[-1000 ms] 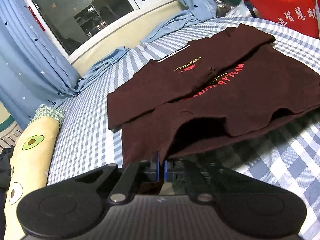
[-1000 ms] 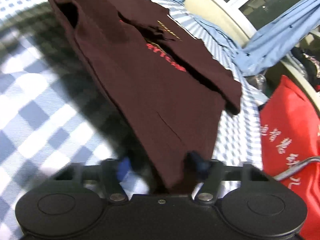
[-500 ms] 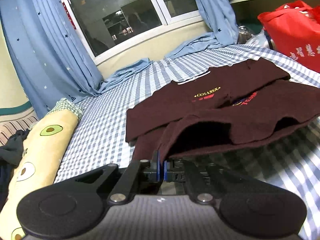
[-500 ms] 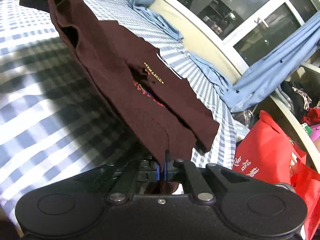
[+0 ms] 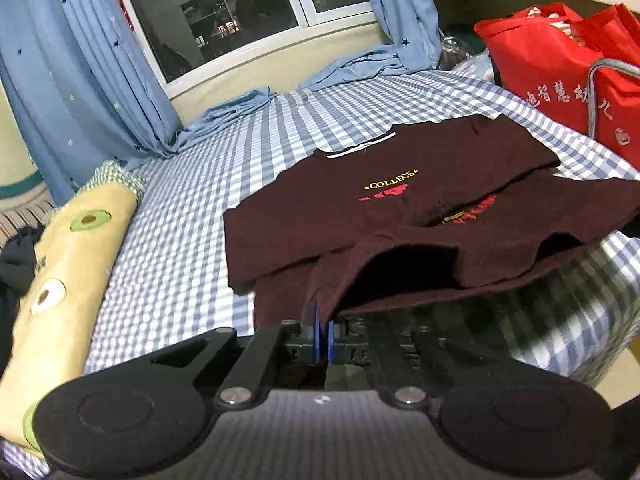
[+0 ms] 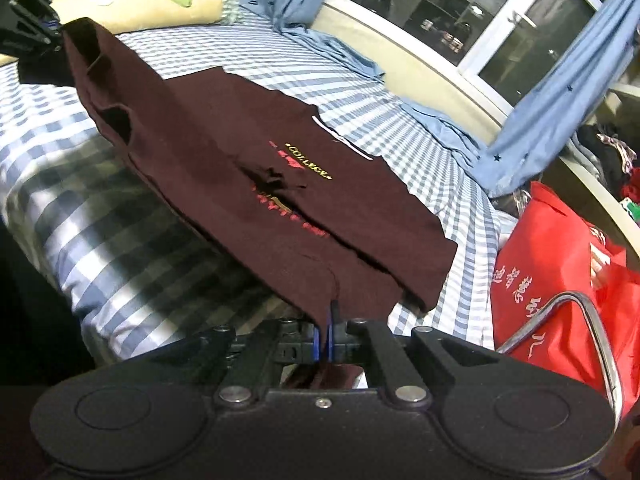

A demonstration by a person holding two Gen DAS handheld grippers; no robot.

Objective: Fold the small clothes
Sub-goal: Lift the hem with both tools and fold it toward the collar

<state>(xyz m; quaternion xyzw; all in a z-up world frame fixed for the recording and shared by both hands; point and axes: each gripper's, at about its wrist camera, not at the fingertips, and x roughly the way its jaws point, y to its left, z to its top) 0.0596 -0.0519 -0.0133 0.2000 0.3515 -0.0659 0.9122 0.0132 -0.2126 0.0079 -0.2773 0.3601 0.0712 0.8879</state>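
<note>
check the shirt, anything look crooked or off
The maroon shirt isn't flat: both grippers pinch its near hem, lifted off the checked bedsheet, and the layers gape open at the hem. No damage shows.

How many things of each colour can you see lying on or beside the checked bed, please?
Maroon: 1, the T-shirt
Red: 1, the bag
Cream: 1, the avocado pillow
Blue: 2, the curtains
Total: 5

Left gripper (image 5: 323,334) and right gripper (image 6: 325,338), both clamped tight, angled downward.
</note>
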